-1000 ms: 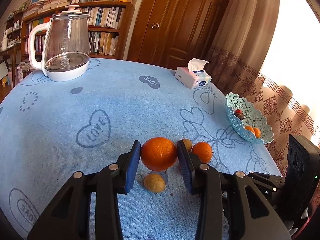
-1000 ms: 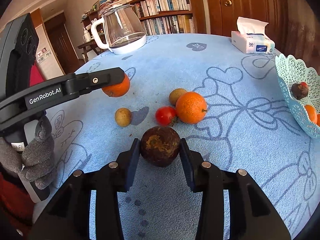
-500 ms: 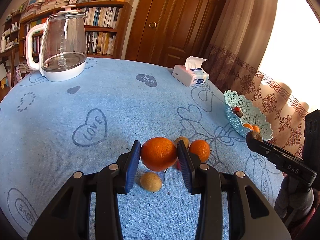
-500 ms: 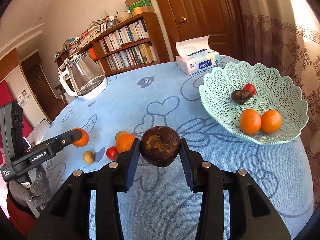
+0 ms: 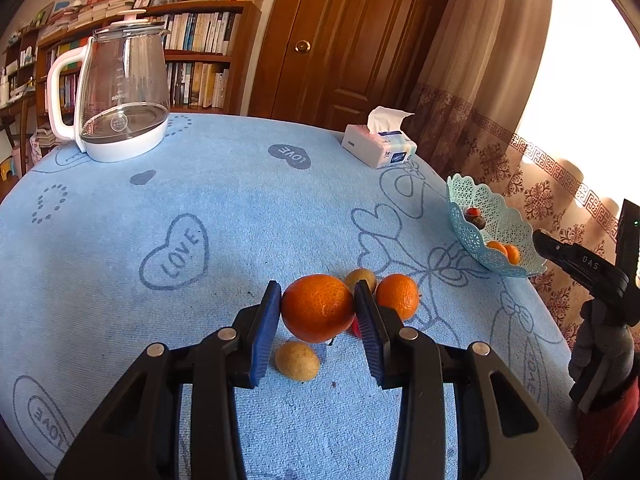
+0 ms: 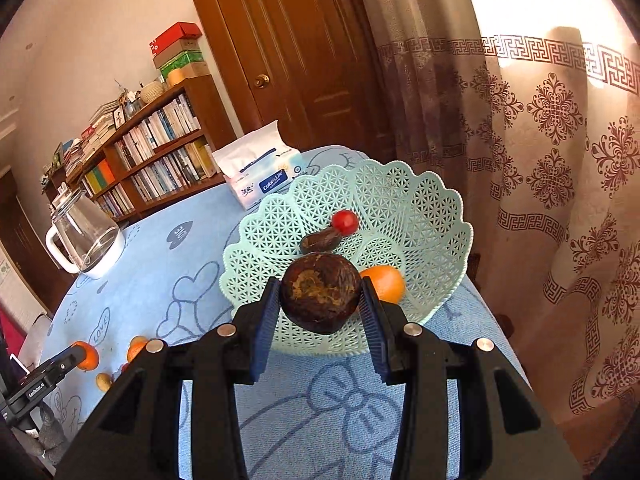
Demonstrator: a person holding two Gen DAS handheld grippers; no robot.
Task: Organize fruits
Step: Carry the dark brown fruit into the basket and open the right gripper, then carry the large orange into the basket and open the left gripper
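My left gripper (image 5: 317, 312) is shut on a large orange (image 5: 317, 307), held above the blue tablecloth. Below it lie a small tan fruit (image 5: 297, 360), a second orange (image 5: 397, 295), a brownish fruit (image 5: 360, 279) and a red tomato mostly hidden behind the right finger. My right gripper (image 6: 318, 300) is shut on a dark brown wrinkled fruit (image 6: 319, 297), held over the near rim of the pale green lattice basket (image 6: 400, 200). The basket holds a red tomato (image 6: 345, 221), a dark fruit (image 6: 319, 240) and an orange (image 6: 384, 282). The basket (image 5: 468, 232) also shows in the left wrist view.
A glass kettle (image 5: 120, 92) stands at the table's far left. A tissue box (image 5: 378, 146) sits at the far edge near the basket. Curtains (image 6: 560, 160) hang close behind the basket. A bookshelf and a door stand beyond the table.
My right gripper has carried the brown fruit right and forward, from beside the basket to over its near rim. My left gripper has stayed nearly still with the orange.
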